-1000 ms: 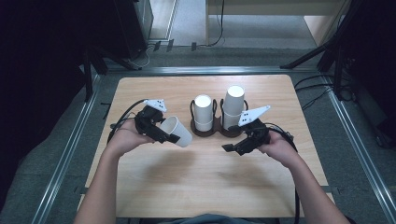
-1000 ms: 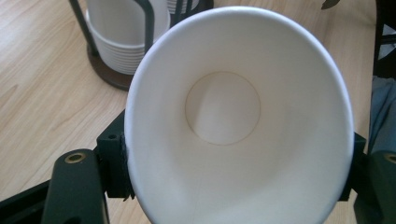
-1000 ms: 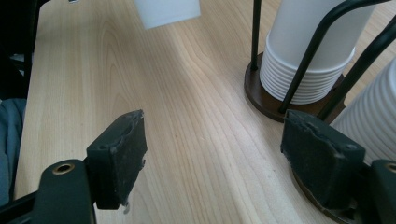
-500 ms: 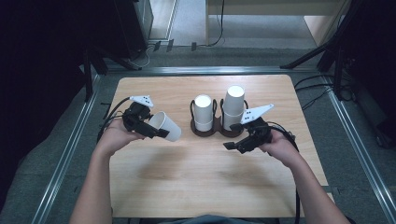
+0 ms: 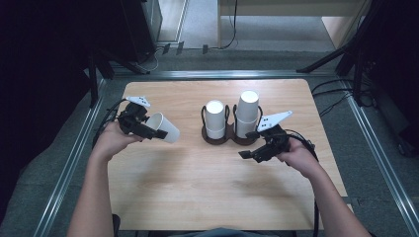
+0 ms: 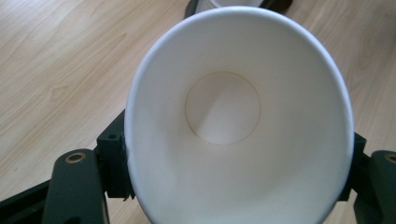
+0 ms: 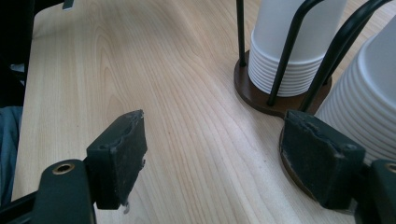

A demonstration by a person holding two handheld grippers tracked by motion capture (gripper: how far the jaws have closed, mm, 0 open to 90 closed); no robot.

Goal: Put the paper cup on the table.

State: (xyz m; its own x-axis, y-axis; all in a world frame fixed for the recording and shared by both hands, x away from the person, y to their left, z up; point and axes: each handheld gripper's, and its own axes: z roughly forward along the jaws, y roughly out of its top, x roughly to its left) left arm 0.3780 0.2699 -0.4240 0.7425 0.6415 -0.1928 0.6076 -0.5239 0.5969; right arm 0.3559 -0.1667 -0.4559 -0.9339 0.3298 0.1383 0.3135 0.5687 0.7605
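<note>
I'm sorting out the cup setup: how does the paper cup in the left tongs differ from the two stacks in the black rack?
The paper cup is single, while the left stack and right stack are many nested cups. It lies tipped on its side, clamped by the left tongs, its mouth facing them; the stacks stand upside down in the rack. It is off to the left, apart from the rack. All are plain white paper.
</note>
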